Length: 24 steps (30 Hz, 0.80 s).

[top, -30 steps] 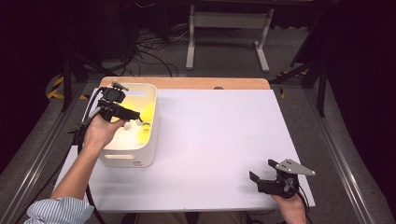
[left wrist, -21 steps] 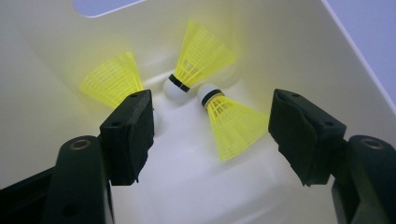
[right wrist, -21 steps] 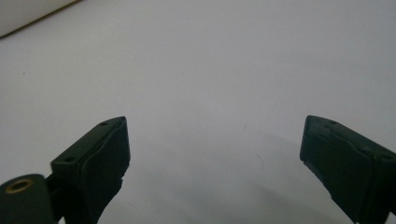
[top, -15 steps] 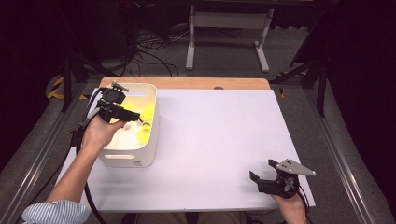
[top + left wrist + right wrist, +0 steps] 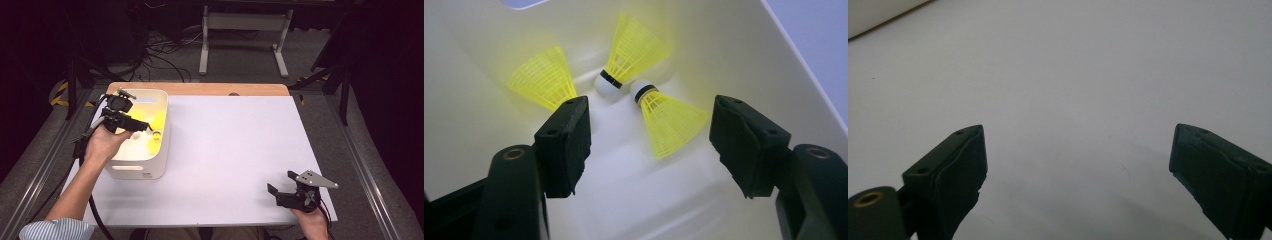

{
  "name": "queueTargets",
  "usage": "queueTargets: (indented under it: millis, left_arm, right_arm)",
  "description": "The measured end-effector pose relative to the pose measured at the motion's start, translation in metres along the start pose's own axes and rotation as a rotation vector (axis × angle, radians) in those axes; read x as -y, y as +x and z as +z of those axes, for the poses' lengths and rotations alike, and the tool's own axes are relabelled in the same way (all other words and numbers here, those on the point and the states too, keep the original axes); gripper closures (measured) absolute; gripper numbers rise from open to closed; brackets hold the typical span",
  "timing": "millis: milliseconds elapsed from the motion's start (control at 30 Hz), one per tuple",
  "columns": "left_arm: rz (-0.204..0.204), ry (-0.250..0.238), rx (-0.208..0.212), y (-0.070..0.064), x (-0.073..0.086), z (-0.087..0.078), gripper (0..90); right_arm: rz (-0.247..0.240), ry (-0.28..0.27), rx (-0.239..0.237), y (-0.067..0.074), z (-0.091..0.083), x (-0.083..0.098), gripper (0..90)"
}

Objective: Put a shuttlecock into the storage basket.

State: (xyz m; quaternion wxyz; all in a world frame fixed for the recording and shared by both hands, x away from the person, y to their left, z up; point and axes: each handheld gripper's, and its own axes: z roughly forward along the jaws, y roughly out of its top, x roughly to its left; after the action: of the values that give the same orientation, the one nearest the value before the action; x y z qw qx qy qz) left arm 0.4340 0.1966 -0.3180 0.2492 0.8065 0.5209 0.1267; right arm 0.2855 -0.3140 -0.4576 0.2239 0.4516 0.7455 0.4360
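Three yellow shuttlecocks lie in the white bin (image 5: pixel 150 167) at the left of the table (image 5: pixel 240 150): one (image 5: pixel 544 78) to the left, one (image 5: pixel 631 52) standing on its cork, and one (image 5: pixel 669 120) on its side, with the two corks close together. One left gripper (image 5: pixel 651 145) reaches into the bin, jaws spread, nothing pinched, the side-lying shuttlecock just beyond them. One right gripper (image 5: pixel 1078 165) hovers over bare table at the near right corner, jaws wide apart.
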Motion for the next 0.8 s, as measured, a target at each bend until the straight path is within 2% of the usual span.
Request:
queueTargets:
  millis: [800]
  left_arm:
    - [0.015,0.004,-0.021,0.001,0.009,-0.017,33.3]
  right_arm:
    - [0.0,0.001,-0.001,0.001,0.0,0.0,8.9]
